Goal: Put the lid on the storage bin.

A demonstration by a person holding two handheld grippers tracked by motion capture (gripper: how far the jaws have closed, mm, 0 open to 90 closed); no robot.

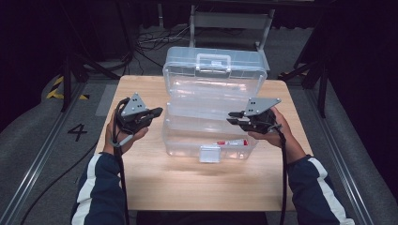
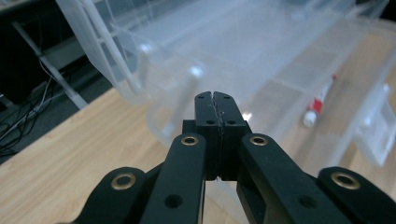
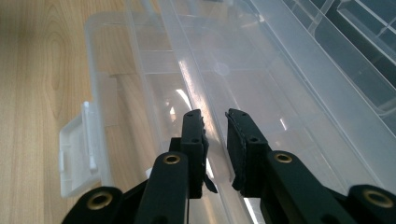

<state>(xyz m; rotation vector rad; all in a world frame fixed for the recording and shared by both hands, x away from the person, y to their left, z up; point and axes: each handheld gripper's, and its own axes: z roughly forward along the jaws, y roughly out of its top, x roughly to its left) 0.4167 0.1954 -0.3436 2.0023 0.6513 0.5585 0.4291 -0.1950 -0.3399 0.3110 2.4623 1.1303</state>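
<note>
Dark floor with cables surrounds a wooden tabletop [image 1: 155, 187], its near part bare between two striped sleeves.

Near the middle sits a clear plastic box [image 1: 187, 140], open, with a white latch [image 1: 210, 153] on its front wall. Inside, by the front wall and toward the right, lies a small white tube [image 1: 232, 142] with red markings; the left gripper view shows it at the right, lying on the box floor, cap end nearer the camera.

Left of the box, the left claw [image 1: 158, 111] is held above the tabletop, tips just beside the box's left end and apart from it as far as the high view tells. Its jaws are pressed together with nothing between them, plain in the left gripper view, where the closed tips point at the box's corner.

On the other side, the right claw [image 1: 233, 117] reaches in over the right part of the box. In the right gripper view its jaws stand a little apart, one on each side of a clear plastic edge running away from the camera; whether the pads press on that edge I cannot tell.

Beyond both, the lid [image 1: 215, 65] stands up behind the box, leaning back, its handle [image 1: 213, 60] at the top. Farther off, a grey frame [image 1: 232, 21] stands on the floor.
</note>
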